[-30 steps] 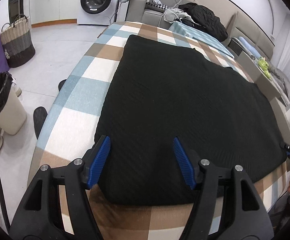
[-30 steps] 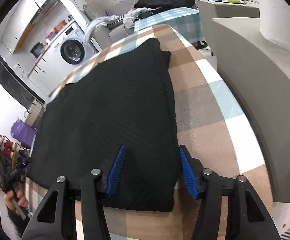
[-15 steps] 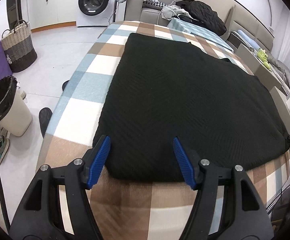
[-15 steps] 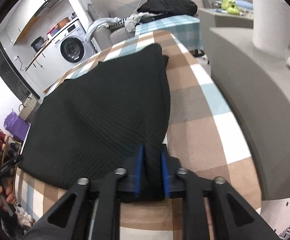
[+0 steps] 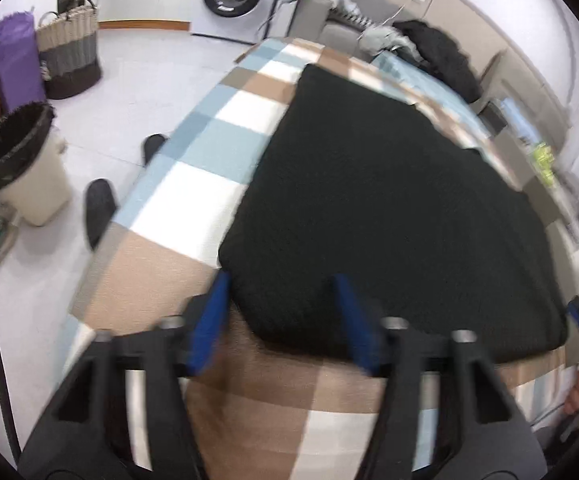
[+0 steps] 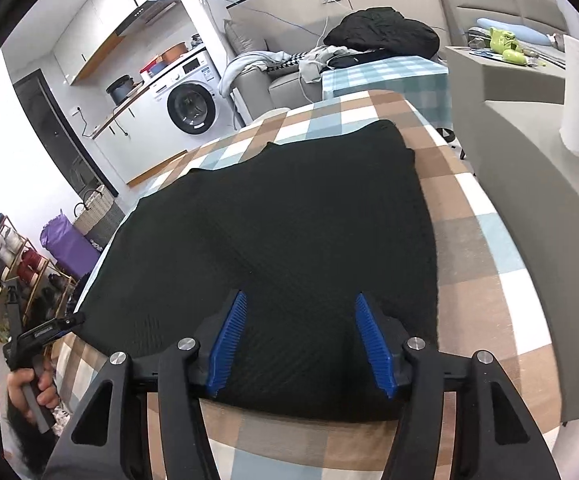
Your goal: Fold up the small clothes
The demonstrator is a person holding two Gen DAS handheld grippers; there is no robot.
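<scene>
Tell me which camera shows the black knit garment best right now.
The right wrist view: the black knit garment is sharp there, its weave and outline clear on the checked tablecloth. The left wrist view shows most of it too, but motion-blurred.

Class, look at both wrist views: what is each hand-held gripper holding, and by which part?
Nothing. The left hand-held gripper is closing and the right hand-held gripper opening over the black knitted garment's near edge, unclamped.

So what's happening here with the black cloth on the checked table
A person holds a claw in each hand over a black garment lying flat on the checked tablecloth. The left claw is closing around the near left corner; the right claw is opening above the near right edge. Neither is gripping it.
</scene>
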